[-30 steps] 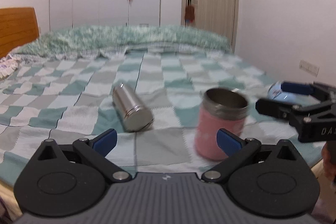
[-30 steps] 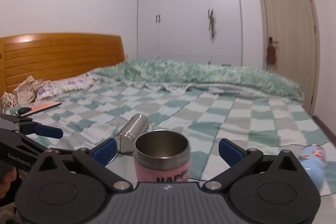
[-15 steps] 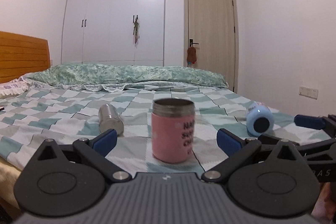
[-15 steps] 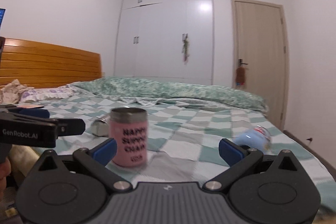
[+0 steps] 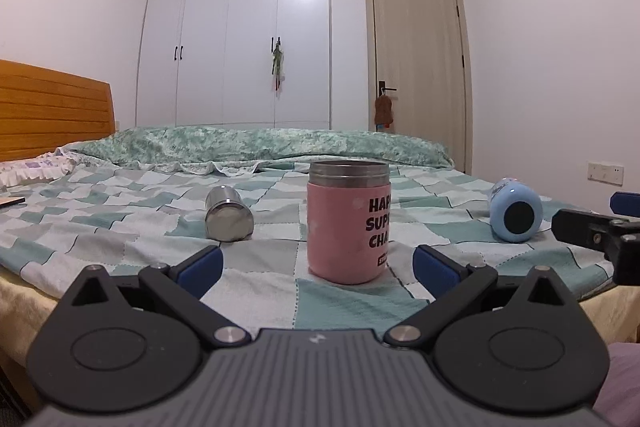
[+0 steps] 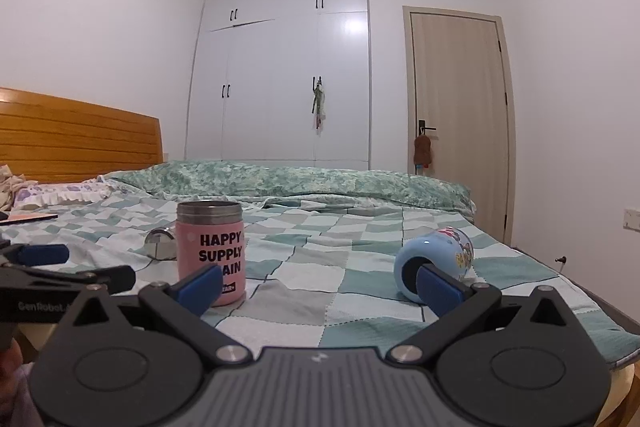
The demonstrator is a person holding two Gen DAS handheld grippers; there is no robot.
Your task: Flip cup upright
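A: Well, the pink cup [image 5: 349, 223] stands upright on the checked bedspread [image 5: 120, 223], steel rim up, near the front edge of the bed. Nothing has hold of it.

B: And the left tongs [image 5: 318, 263]?

A: Spread wide and empty, the cup just beyond the blue pads [image 5: 200, 265] and apart from both. The right tongs [image 6: 320, 285] are just as wide and empty, with the cup to their left.

B: So what could spoil it?

A: I'd say the soft quilt (no firm surface under that cup). A nudge from either tool could tip it back over, perhaps toward the near edge.

B: Anything else lying about?

A: A steel cup [image 5: 229, 214] on its side to the left, farther back, and a blue bottle [image 6: 434, 269] on its side to the right. Both could roll if the bedding is pressed.
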